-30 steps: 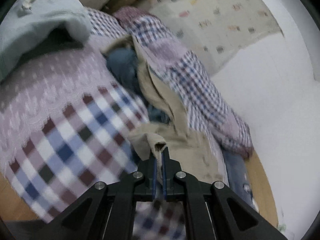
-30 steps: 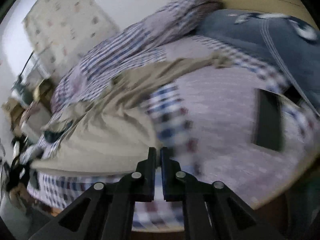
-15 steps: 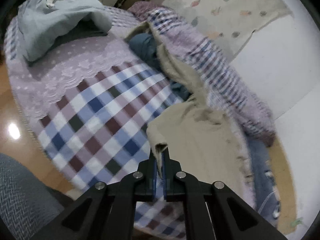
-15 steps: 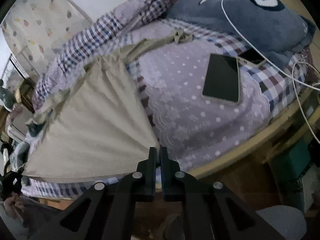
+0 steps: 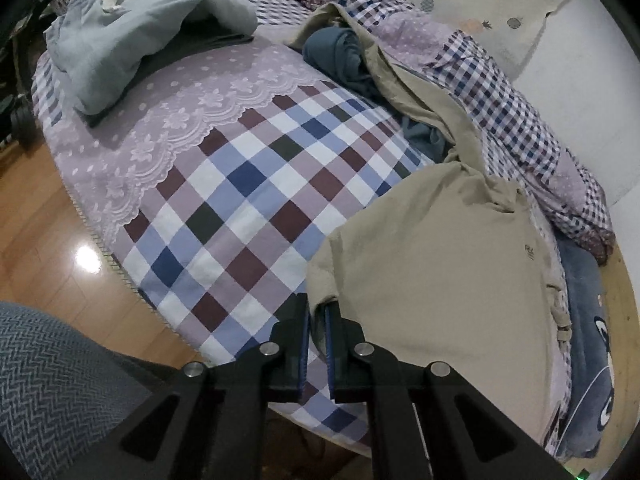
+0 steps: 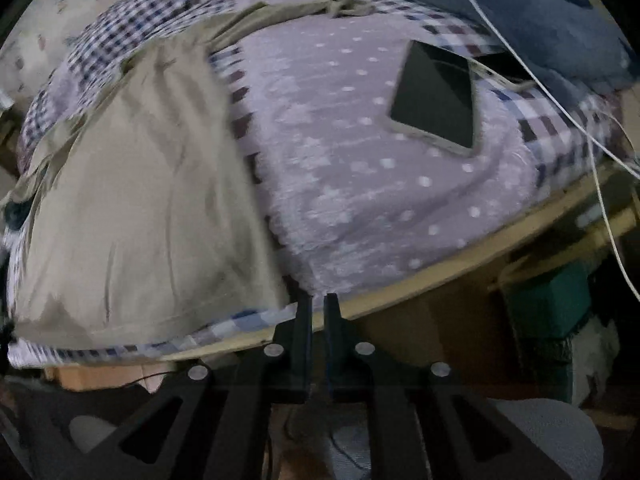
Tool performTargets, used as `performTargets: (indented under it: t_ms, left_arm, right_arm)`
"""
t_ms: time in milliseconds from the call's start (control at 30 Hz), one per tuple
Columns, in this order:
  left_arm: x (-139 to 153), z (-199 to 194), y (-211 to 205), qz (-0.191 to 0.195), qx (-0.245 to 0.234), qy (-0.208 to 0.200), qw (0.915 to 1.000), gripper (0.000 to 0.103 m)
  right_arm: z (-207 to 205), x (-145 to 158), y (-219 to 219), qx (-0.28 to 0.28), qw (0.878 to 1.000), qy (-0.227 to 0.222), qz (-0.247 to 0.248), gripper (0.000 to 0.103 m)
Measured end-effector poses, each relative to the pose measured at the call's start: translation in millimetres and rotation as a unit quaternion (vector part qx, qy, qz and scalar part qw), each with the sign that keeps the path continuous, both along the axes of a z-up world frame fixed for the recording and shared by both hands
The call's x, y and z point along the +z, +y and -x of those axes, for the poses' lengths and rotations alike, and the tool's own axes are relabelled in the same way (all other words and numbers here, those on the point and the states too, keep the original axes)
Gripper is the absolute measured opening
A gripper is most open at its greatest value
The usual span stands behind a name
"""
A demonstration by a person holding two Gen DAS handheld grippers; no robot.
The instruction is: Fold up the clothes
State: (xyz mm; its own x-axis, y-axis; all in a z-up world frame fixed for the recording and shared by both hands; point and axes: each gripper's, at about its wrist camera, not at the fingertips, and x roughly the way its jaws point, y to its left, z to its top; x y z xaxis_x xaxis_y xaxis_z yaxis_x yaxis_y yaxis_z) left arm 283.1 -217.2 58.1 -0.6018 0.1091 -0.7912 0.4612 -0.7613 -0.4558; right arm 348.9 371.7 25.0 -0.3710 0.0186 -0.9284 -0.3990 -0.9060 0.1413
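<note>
A beige shirt (image 5: 440, 272) lies spread out on the checked bedspread (image 5: 248, 184), with one sleeve trailing up toward the blanket. My left gripper (image 5: 316, 312) is shut on the shirt's near corner, and cloth shows between the fingers. In the right wrist view the same beige shirt (image 6: 132, 208) covers the left half of the bed. Its lower right corner runs down to my right gripper (image 6: 316, 304), whose fingers stand close together at the bed's wooden edge (image 6: 420, 280), pinching that corner.
A phone (image 6: 434, 100) and a white cable (image 6: 560, 92) lie on the lilac lace cover near a blue pillow (image 6: 520, 0). A pale blue garment (image 5: 132, 32), dark blue clothes (image 5: 340, 56) and a checked blanket (image 5: 500, 92) sit further back. A person's knee (image 5: 48, 380) is over the wooden floor (image 5: 36, 208).
Both grippers have pulled the beige shirt out of the pile and back toward the bed's near edge. It now lies spread flat, and both cameras sit lower.
</note>
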Motion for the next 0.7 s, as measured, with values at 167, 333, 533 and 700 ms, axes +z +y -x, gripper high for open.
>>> performTargets:
  t_ms: [167, 333, 533, 700]
  left_arm:
    - [-5, 1, 0, 0.011, 0.000, -0.022, 0.9997, 0.025]
    - [-5, 1, -9, -0.005, 0.017, -0.022, 0.9996, 0.042]
    - [8, 1, -28, -0.025, 0.043, 0.022, 0.9985, 0.053]
    - [35, 17, -42, -0.052, 0.039, 0.102, 0.9927, 0.061]
  right_arm:
    - [1, 15, 5, -0.022, 0.999, 0.026, 0.002, 0.018]
    - [13, 29, -2, -0.025, 0.998, 0.059, 0.000, 0.034]
    - [41, 44, -15, -0.023, 0.992, 0.120, 0.029, 0.039]
    - [80, 66, -52, 0.027, 0.984, 0.170, 0.042, 0.040]
